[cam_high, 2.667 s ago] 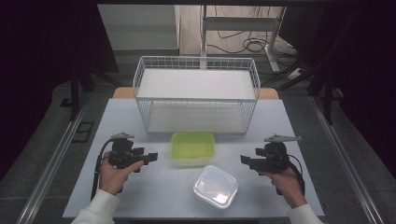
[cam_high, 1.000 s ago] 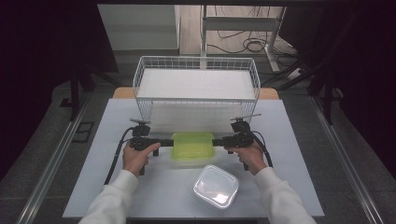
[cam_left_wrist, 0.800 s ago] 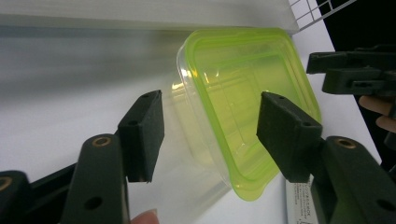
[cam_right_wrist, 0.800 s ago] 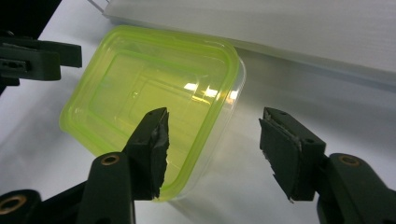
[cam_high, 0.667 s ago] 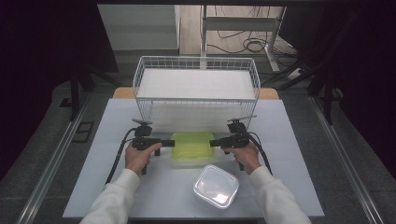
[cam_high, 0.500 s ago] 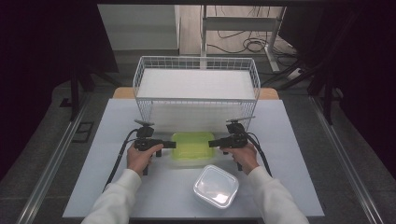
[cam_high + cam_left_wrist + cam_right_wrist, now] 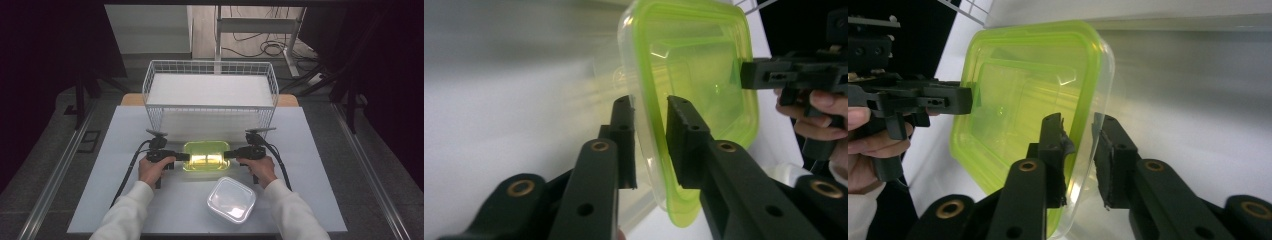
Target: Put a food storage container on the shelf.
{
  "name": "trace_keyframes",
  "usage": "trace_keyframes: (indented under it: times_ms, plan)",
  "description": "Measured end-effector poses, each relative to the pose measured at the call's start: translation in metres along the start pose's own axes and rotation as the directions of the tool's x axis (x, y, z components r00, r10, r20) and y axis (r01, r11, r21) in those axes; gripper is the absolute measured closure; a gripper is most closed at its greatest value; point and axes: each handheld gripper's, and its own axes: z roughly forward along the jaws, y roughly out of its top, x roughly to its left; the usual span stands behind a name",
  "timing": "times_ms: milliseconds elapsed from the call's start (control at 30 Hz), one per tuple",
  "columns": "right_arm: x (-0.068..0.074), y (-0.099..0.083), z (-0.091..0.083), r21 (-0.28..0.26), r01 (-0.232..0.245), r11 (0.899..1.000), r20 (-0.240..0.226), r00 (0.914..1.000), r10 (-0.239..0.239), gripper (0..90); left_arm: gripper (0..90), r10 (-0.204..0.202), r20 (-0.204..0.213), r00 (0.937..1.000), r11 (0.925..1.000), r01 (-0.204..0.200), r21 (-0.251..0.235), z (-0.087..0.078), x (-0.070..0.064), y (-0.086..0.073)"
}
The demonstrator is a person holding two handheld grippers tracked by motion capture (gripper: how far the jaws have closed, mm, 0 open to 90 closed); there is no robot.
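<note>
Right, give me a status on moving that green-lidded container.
Done: both grippers have reached the green-lidded container, the left gripper and right gripper each straddling an opposite rim. In hand: closing; gaps remain beside the jaws, so the grip looks unfinished. Left: lifting it, probably into the wire basket. The clear container sits untouched.

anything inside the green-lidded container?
Nothing visible inside the green-lidded container: both gripper views look through its clear wall and translucent green lid to bare interior. The far corners, behind the left gripper and right gripper, are hidden.
</note>
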Motion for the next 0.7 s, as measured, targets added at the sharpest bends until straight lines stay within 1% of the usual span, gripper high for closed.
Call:
trace_keyframes:
  times_ms: [100,233,300,500,600,700]
  plan:
    - [0.001,-0.001,-0.004,-0.018,0.01,1.0,0.005,0.9999,-0.01,77.6,77.6,0.013,0.0,0.9999,0.9999,-0.013,-0.008,-0.001,-0.004,-0.001]
    - [0.004,-0.002,-0.008,-0.025,0.043,0.999,0.019,0.9989,-0.043,78.3,78.3,0.035,0.001,0.9994,0.9991,-0.035,-0.024,-0.002,-0.008,-0.003]
    - [0.006,-0.003,-0.011,-0.032,0.051,0.998,0.016,0.9986,-0.051,78.3,78.2,0.048,0.011,0.9988,0.9983,-0.047,-0.035,-0.005,-0.011,-0.004]
    - [0.017,-0.004,-0.022,-0.08,0.104,0.991,0.002,0.9946,-0.104,78.3,78.1,0.09,0.03,0.9955,0.9936,-0.088,-0.071,-0.018,-0.02,-0.004]
    - [0.023,-0.004,-0.027,-0.092,0.132,0.987,0.002,0.9912,-0.132,78.2,78.0,0.106,0.039,0.9936,0.991,-0.103,-0.085,-0.023,-0.024,-0.005]
    - [0.027,-0.004,-0.031,-0.104,0.15,0.983,-0.003,0.9885,-0.151,78.2,77.9,0.119,0.045,0.9918,0.9883,-0.114,-0.101,-0.028,-0.028,-0.006]
